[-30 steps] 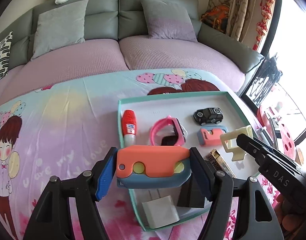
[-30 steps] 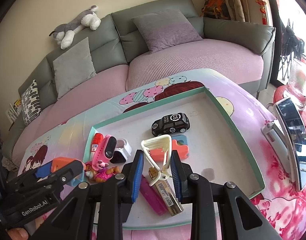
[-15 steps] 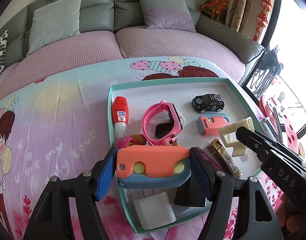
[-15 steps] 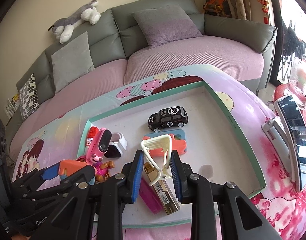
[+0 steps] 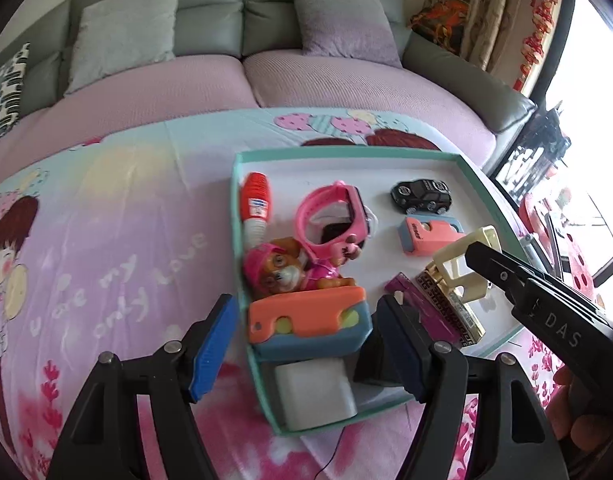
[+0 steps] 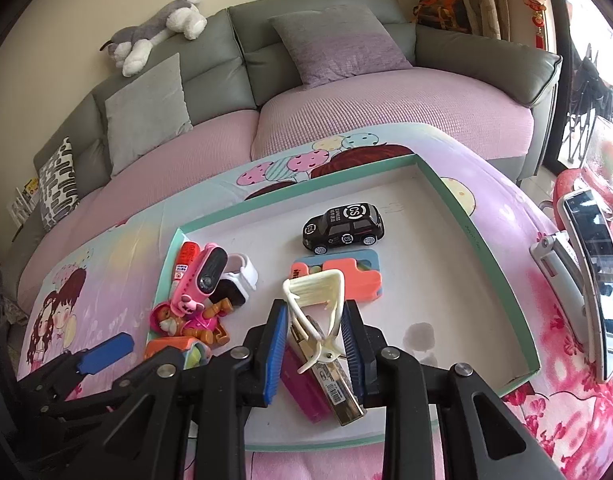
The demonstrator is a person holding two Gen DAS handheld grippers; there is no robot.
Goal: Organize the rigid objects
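Left wrist view: left gripper (image 5: pixel 306 300), jaws spread wide over the near left corner of the teal tray (image 5: pixel 346 154). The orange-and-blue block (image 5: pixel 306 320) lies between the pads but seems free of them. A strip of rim and cloth shows at its left end and a thin gap at its right, so nothing is gripped. The block sits tilted, its near edge on the white box (image 5: pixel 312 392) and its far edge against the puppy figure (image 5: pixel 282 272). Also in the tray are a pink watch (image 5: pixel 330 216), a red-capped tube (image 5: pixel 256 204), a black toy car (image 5: pixel 422 196) and a smaller orange-and-blue piece (image 5: pixel 426 236). Step, as judged: the block is delivered and this hand is due to back out. The move calls for a straight lift clear, since a sideways brush could tip the block off the box. Right wrist view: right gripper (image 6: pixel 314 310), jaws drawn close and clamped on the lower legs of a cream plastic clip (image 6: pixel 312 284). The clip's loop stands up past the fingertips. It hangs above a gold bar (image 6: pixel 338 392) and a magenta bar (image 6: pixel 302 384) at the tray's near edge; whether it touches them cannot be told. Step, as judged: the clip is not yet set down. Bare tray floor lies to the right of the bars, so the move calls for a shift that way, a lowering and a release.
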